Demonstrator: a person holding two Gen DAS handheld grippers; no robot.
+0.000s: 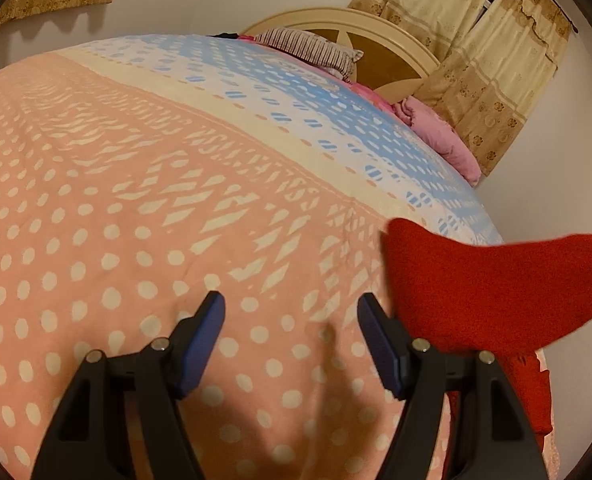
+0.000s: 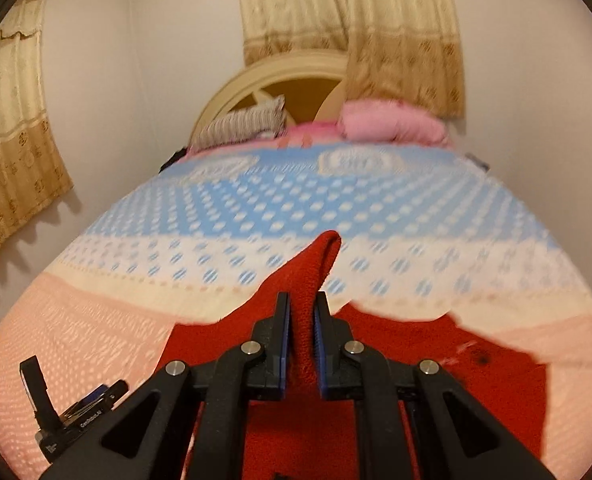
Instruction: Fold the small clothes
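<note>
Right wrist view is showing the right gripper [image 2: 300, 312] pinching a fold of the red garment [image 2: 311, 276] between its blue-padded fingers [image 2: 283, 320], the jaws nearly together with the cloth squeezed in the gap. A peak of the fabric is sticking up past the fingertips, while the rest of the garment is spreading out below and to both sides over the bed [image 2: 96, 320], near its foot edge on the right-hand side. Blur is softening the whole view. The left gripper [image 2: 72, 404] is showing at the lower left, low over the pink part of the spotted bedspread.

Left wrist view is showing the left gripper [image 1: 292, 312] with its fingers [image 1: 204, 332] spread wide, nothing between them, hanging over the pink spotted cover. The red garment [image 1: 495, 288] is rising just beside its right finger, lifted off the bed [image 1: 136, 200]. At the head of the bed a striped pillow [image 1: 311, 46] and a pink blanket [image 1: 443, 136] are lying in front of the cream headboard [image 1: 335, 20], with curtains [image 1: 483, 60] hanging behind.
</note>
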